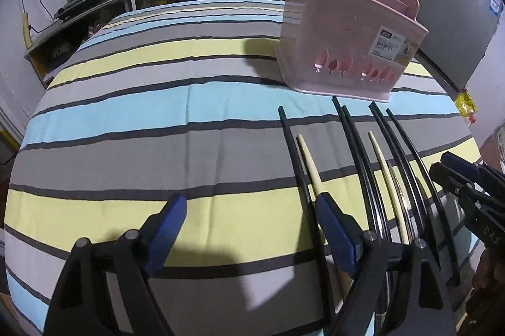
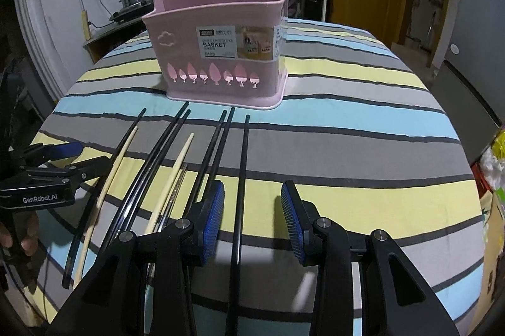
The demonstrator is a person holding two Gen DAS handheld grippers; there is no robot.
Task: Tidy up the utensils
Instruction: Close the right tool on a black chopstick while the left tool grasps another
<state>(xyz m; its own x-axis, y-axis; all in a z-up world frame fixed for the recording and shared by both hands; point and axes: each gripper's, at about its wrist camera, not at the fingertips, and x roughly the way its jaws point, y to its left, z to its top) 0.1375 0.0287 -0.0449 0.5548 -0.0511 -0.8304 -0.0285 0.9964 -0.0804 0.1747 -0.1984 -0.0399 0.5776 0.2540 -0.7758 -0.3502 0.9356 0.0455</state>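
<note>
Black and cream chopsticks (image 2: 186, 165) lie side by side on our striped tablecloth (image 1: 142, 121), tips pointing toward the pink basket (image 2: 221, 45) that stands upright just beyond them. Our left gripper (image 1: 251, 228) holds its blue pads spread wide over bare cloth; the leftmost black chopstick and a cream one run just beside and under its right finger (image 1: 334, 235), so the row lies to its right, not between the pads. Nothing is pinched. Our right gripper (image 2: 252, 222) is also spread, hovering at the row's right edge: the outermost black chopstick (image 2: 241, 178) runs between its two pads without either visibly pressing on it, while the remaining sticks lie to the left of its left finger (image 2: 213, 219).
</note>
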